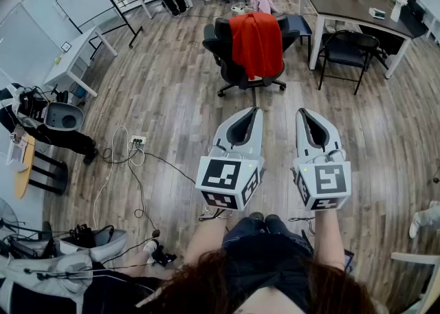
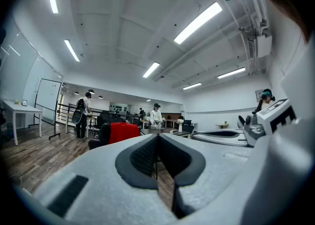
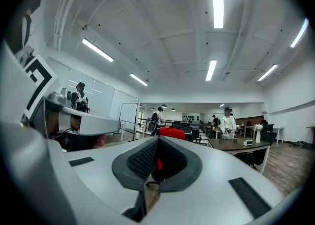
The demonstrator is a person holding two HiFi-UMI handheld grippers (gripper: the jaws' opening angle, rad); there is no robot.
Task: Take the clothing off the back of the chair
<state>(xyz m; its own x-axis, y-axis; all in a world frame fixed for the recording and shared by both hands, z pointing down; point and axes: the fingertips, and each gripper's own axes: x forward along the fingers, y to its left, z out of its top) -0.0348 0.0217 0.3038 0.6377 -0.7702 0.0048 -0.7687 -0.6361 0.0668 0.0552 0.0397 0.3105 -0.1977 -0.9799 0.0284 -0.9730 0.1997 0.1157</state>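
While held side by side, the left gripper (image 1: 254,110) and the right gripper (image 1: 302,111) both have their jaws pressed together on nothing. The red clothing (image 1: 256,43) is draped over the black chair (image 1: 221,50) back at 12 o'clock, well apart. A dark table (image 1: 342,3) stands at 1 o'clock.

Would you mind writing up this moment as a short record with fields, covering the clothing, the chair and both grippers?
clothing: red garment, draped over the chair back
chair: black office chair on wheels, on the wood floor ahead of the person, left of a dark table
left gripper: jaws together, nothing between them, held level, well short of the chair
right gripper: jaws together, nothing between them, held level beside the left one
task state: garment untouched, removal not yet begun
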